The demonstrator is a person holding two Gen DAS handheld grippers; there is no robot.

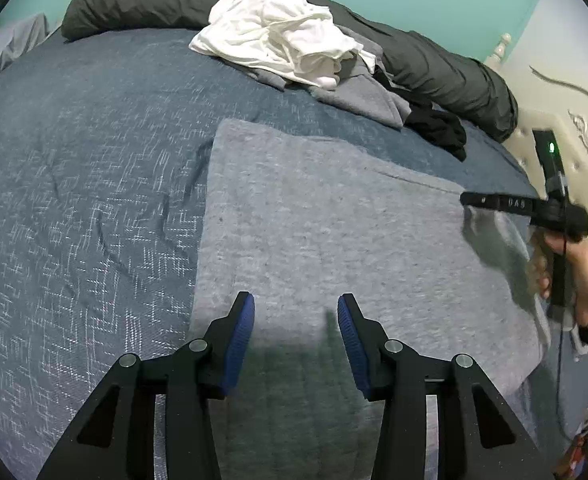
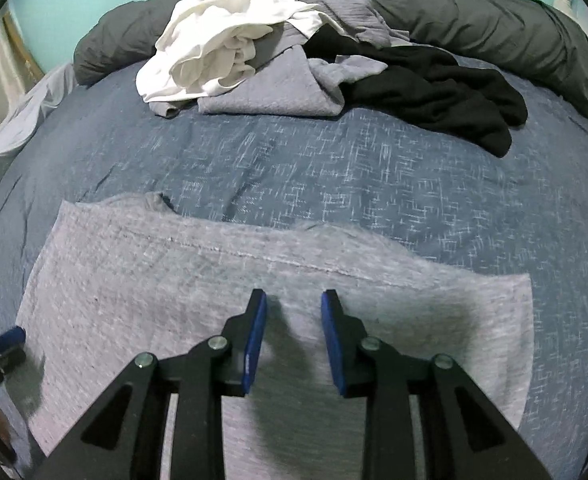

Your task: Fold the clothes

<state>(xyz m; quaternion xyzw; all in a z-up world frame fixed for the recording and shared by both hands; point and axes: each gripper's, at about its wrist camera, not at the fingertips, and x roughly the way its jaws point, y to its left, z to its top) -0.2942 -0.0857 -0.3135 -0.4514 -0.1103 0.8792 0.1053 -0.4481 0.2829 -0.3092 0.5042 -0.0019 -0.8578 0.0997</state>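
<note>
While grey garment [image 1: 314, 220] lies flat on bedspread [image 1: 74, 200], left gripper [image 1: 296, 308] and right gripper [image 2: 294, 300] hover above, fingers apart, empty.

The near end of the grey garment [image 1: 334, 240] ran under the left gripper [image 1: 296, 304] and out past the six o'clock edge, so its full shape could not be told. At three o'clock the right gripper [image 1: 468, 200] was blurred; its fingertips were indistinct, and the hand [image 1: 578, 280] holding it was cut off by the rim. In the right wrist view, at eleven to one o'clock, the white garment [image 2: 214, 40] covered part of the pile, hiding the pieces beneath.
</note>
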